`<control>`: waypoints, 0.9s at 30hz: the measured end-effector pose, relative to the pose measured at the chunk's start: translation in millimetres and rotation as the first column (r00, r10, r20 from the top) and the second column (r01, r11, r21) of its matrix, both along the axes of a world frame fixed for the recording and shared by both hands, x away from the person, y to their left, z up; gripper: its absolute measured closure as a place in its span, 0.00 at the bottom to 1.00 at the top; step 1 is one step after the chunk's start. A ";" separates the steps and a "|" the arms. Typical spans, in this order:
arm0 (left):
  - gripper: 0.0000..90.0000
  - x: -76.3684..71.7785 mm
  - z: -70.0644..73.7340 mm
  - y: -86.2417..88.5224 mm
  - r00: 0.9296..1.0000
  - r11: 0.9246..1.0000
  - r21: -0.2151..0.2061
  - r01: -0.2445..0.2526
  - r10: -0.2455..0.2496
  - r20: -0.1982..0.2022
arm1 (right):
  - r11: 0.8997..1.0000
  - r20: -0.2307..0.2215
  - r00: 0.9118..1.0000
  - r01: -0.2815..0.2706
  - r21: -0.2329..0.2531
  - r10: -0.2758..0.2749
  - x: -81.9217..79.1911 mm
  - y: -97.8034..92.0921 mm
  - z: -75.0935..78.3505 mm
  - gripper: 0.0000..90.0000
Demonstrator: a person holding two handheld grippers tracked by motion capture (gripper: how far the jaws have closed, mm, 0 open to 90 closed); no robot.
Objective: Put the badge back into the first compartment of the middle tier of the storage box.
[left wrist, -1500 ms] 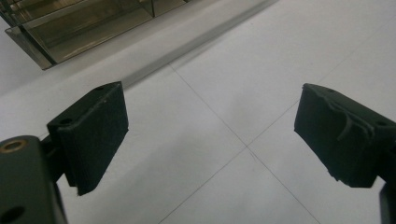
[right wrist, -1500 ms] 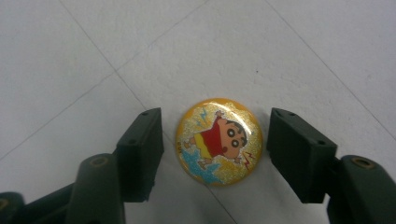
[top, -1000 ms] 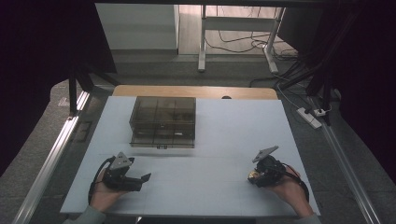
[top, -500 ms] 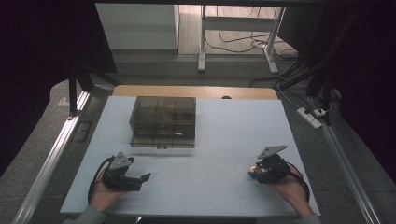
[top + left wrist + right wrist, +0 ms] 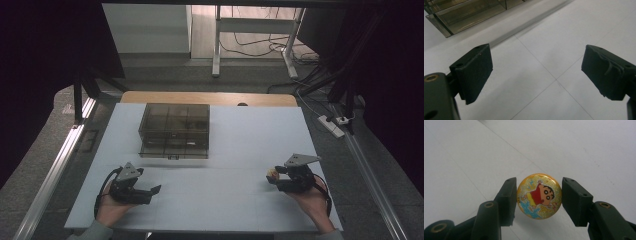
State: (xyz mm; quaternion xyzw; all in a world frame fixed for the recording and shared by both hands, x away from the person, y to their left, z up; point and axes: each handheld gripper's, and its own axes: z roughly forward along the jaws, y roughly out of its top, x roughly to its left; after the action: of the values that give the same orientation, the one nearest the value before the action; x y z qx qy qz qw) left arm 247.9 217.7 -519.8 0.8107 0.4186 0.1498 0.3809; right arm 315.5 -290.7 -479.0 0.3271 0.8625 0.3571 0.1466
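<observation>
Gripping a round cartoon badge (image 5: 539, 196) between its two jaws, the right gripper (image 5: 280, 179) sat near the right front of the white table (image 5: 240, 150), badge held by its edges and apparently lifted just off the surface. Left gripper (image 5: 150, 191) rested at the left front, jaws spread wide with nothing between them, pads (image 5: 472, 72) over bare table. Smoky plastic drawer box (image 5: 174, 131) stood well apart toward the back middle, drawers looking closed as far as could be told. Judged progress: pickup done, badge secured; carrying it to the box, opening a drawer and dropping it in all looked left to do.
</observation>
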 end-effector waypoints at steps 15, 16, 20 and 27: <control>0.11 0.1 0.9 0.0 1.000 1.000 -0.002 -0.003 0.003 0.003 | 0.992 0.052 0.999 -0.014 0.125 0.008 -2.8 2.0 2.1 0.53; 0.11 0.1 1.0 0.1 1.000 1.000 -0.002 -0.003 0.003 0.003 | 0.990 0.053 0.999 -0.016 0.143 0.009 -2.9 2.7 2.1 0.53; 0.11 0.4 1.0 0.2 1.000 1.000 -0.001 -0.004 0.004 0.003 | 0.981 0.061 0.998 -0.015 0.195 0.004 -2.2 4.1 3.0 0.53; 0.11 0.5 1.2 -0.4 1.000 1.000 0.000 -0.002 0.002 0.005 | 0.974 0.071 0.997 -0.011 0.228 -0.005 -1.4 4.1 3.8 0.53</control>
State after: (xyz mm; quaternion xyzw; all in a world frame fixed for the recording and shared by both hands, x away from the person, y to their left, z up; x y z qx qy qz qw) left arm 248.4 217.3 -518.5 0.8100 0.4184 0.1523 0.3817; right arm 314.1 -286.6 -475.2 0.3278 0.8104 0.4656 0.1380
